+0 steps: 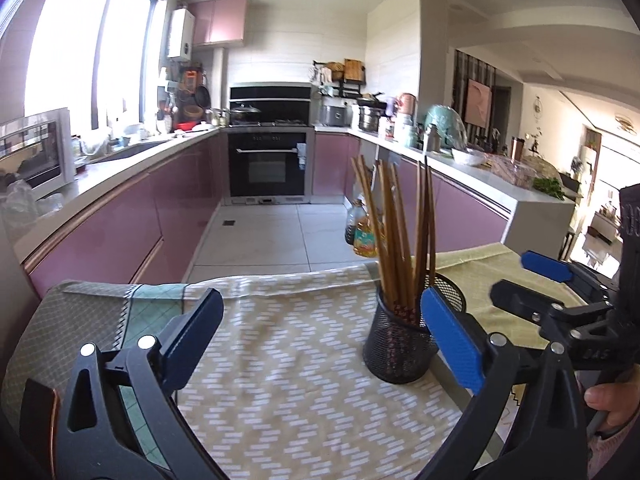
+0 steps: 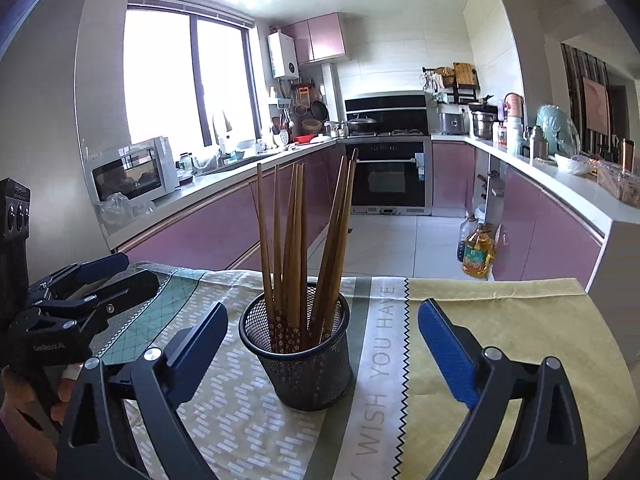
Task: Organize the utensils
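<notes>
The wooden chopsticks (image 2: 298,248) stood upright in a black mesh holder (image 2: 298,354) on the patterned tablecloth (image 2: 500,320). The right gripper (image 2: 322,340) gaped wide around the holder without touching it, while the left gripper (image 1: 320,332), also spread wide and empty, hovered just left of it.

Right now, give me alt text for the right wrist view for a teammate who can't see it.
A black mesh holder full of upright wooden chopsticks stands on a patterned tablecloth, framed by the open, empty right gripper. The left gripper, also open, sits at far left; a kitchen with pink cabinets lies behind.
</notes>
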Demonstrator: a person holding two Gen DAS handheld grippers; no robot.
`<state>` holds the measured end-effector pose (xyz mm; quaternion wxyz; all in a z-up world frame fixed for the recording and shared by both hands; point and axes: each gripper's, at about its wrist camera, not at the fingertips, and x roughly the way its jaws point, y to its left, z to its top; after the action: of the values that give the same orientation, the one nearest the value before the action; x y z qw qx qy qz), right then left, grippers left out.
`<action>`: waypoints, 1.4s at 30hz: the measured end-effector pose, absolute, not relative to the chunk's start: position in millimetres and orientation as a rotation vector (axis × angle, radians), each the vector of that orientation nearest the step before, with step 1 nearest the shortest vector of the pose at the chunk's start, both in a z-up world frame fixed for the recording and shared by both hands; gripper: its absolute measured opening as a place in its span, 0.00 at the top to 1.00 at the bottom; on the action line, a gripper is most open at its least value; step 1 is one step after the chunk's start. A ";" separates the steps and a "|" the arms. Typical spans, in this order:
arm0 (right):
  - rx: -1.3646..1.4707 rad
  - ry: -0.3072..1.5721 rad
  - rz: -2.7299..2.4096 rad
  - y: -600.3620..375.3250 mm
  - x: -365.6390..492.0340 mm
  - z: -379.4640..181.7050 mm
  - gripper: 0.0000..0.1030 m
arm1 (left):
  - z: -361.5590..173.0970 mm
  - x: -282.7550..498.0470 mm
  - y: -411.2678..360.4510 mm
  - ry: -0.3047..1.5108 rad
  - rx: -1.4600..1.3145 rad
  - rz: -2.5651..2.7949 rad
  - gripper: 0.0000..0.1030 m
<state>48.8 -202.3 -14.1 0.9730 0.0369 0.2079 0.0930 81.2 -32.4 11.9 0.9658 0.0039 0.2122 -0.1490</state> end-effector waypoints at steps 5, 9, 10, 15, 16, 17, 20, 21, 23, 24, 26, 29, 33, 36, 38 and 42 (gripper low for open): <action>0.054 0.344 0.153 -194.1 27.3 -15.9 0.06 | 12.5 58.2 -17.5 0.363 0.003 -0.243 0.05; 0.043 0.300 0.134 -184.5 11.9 -20.4 0.06 | 12.5 40.9 -11.4 0.315 0.000 -0.204 0.05; 0.042 0.290 0.130 -182.5 8.6 -21.2 0.06 | 12.0 37.6 -10.5 0.308 0.000 -0.198 0.05; 0.028 0.253 0.116 -174.9 -1.2 -22.4 0.06 | 10.1 25.6 -7.9 0.284 -0.001 -0.189 0.05; 0.033 0.247 0.115 -174.5 -2.4 -21.0 0.06 | 9.7 23.4 -7.0 0.278 0.000 -0.185 0.05; 0.035 0.242 0.115 -174.1 -4.0 -20.7 0.06 | 9.1 21.8 -6.6 0.272 -0.003 -0.182 0.05; 0.030 0.224 0.108 -171.7 -8.5 -19.6 0.06 | 7.5 15.1 -3.4 0.254 -0.014 -0.174 0.05; 0.027 0.221 0.107 -171.4 -9.4 -19.4 0.06 | 7.6 13.2 -2.4 0.247 -0.012 -0.170 0.05; 0.029 0.214 0.103 -171.6 -10.5 -18.8 0.06 | 7.3 10.6 -2.3 0.240 -0.008 -0.169 0.05; 0.031 0.211 0.103 -171.3 -11.1 -18.4 0.06 | 7.0 8.6 -1.5 0.235 -0.010 -0.166 0.05; 0.033 0.205 0.101 -171.7 -12.1 -17.0 0.06 | 7.7 5.7 -0.9 0.226 -0.009 -0.163 0.05; 0.030 0.200 0.099 -170.0 -14.0 -17.1 0.06 | 7.2 3.4 0.0 0.219 -0.007 -0.162 0.05; 0.025 0.196 0.098 -168.5 -15.7 -16.6 0.06 | 7.8 1.8 0.5 0.215 -0.013 -0.160 0.05; 0.025 0.192 0.098 -167.6 -16.1 -16.7 0.06 | 8.2 1.3 1.6 0.213 -0.015 -0.158 0.05; 0.027 0.191 0.096 -166.8 -15.9 -16.9 0.06 | 8.5 0.3 2.0 0.209 -0.016 -0.155 0.05; 0.030 0.191 0.097 -167.7 -16.3 -16.9 0.06 | 8.9 -1.9 1.0 0.202 -0.012 -0.152 0.05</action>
<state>-16.3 -167.7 -16.9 0.9942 0.0147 0.0952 0.0483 -1.9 1.0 8.9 0.9920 -0.0059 0.1009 -0.0759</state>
